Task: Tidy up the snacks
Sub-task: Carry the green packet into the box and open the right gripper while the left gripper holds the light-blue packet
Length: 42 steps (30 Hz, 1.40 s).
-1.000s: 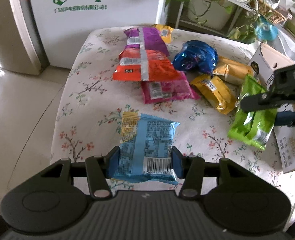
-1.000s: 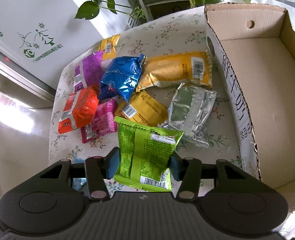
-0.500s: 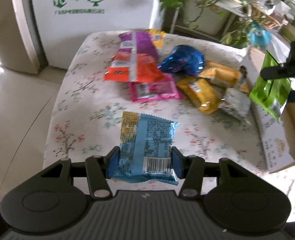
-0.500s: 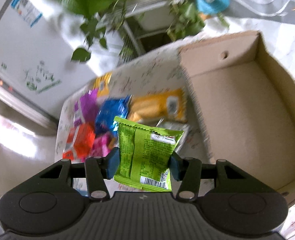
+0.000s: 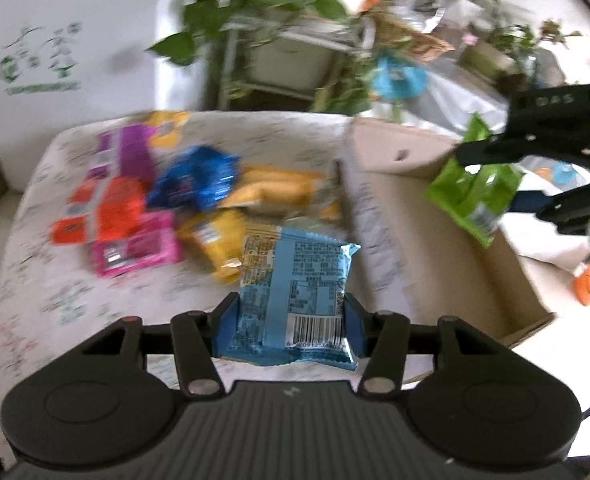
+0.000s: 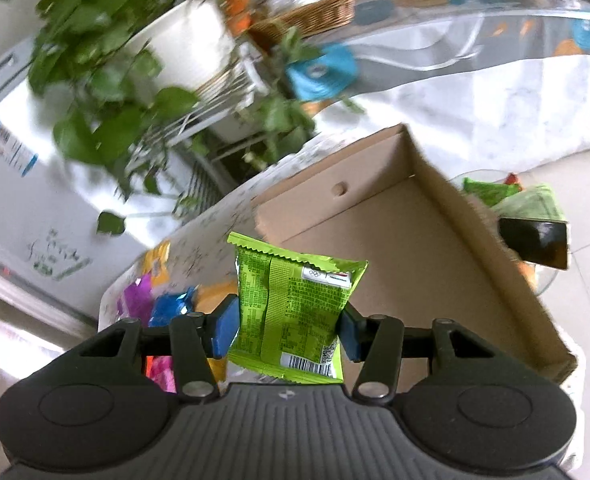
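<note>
My left gripper [image 5: 287, 330] is shut on a light blue snack packet [image 5: 295, 292], held in the air above the floral table [image 5: 55, 300], just left of the open cardboard box [image 5: 435, 240]. My right gripper [image 6: 286, 334] is shut on a green snack packet [image 6: 291, 312], raised over the cardboard box [image 6: 435, 264]. In the left wrist view the right gripper [image 5: 511, 178] hangs with the green packet [image 5: 471, 192] above the box's far right side. Several other packets lie on the table: orange [image 5: 103, 212], pink [image 5: 135, 248], purple [image 5: 127, 152], blue foil [image 5: 195, 180], yellow [image 5: 219, 240].
Potted plants on a metal rack [image 5: 279, 40] stand behind the table. A white appliance [image 5: 55, 40] stands at the back left. Beyond the box, a glass side table [image 6: 527, 216] holds green packets and a dark phone. Both views are motion-blurred.
Both grippers have risen and swung right toward the box, each keeping its packet. The green packet now hangs over the box; the blue one has neared the box's left wall.
</note>
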Tool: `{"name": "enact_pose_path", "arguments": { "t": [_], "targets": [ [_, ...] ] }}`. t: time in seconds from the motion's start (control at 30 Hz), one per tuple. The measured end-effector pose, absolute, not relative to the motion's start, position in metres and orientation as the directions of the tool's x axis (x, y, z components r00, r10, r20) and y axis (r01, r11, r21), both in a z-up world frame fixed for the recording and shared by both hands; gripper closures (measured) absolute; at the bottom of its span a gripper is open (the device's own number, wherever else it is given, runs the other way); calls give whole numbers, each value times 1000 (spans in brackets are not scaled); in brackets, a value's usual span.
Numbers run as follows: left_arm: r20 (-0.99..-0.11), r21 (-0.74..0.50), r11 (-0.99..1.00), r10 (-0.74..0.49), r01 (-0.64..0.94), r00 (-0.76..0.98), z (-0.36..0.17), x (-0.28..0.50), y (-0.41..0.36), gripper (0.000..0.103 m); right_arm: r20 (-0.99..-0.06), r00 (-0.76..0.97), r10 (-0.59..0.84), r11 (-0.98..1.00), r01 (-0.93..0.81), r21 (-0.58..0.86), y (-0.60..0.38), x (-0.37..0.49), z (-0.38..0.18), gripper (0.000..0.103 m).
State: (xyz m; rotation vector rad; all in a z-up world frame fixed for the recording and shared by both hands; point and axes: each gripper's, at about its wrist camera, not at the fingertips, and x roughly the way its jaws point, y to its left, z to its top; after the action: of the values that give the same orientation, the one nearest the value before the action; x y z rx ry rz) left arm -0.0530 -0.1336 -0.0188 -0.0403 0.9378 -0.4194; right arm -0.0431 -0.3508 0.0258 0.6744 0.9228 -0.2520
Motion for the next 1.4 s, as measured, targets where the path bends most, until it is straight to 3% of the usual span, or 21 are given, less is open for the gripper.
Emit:
{"name": "enact_pose_path", "arguments": {
  "t": [0.37, 0.57, 0.63, 0.7, 1.0, 1.4],
  "targets": [
    [-758, -242, 859, -458, 452, 465, -14, -49, -212, 50, -806, 590, 50, 697, 557, 451, -380, -59, 21, 45],
    [-772, -198, 846, -446, 495, 453, -20, -47, -238, 50, -815, 579, 36, 661, 597, 454, -389, -62, 17, 44],
    [-775, -174, 846, -433, 503, 460, -20, -48, -243, 34, -817, 576, 38, 643, 611, 461, -391, -63, 15, 39],
    [-767, -161, 847, -431, 507, 475, -18, -50, -244, 26, -823, 567, 37, 628, 627, 460, -392, -62, 13, 36],
    [-778, -175, 874, -405, 454, 480, -14, -36, -214, 21, -804, 593, 52, 621, 611, 491, -391, -62, 14, 25],
    [-801, -133, 916, -324, 379, 502, -13, -11, -151, 14, -779, 617, 111, 655, 544, 524, -378, -51, 14, 21]
  ]
}}
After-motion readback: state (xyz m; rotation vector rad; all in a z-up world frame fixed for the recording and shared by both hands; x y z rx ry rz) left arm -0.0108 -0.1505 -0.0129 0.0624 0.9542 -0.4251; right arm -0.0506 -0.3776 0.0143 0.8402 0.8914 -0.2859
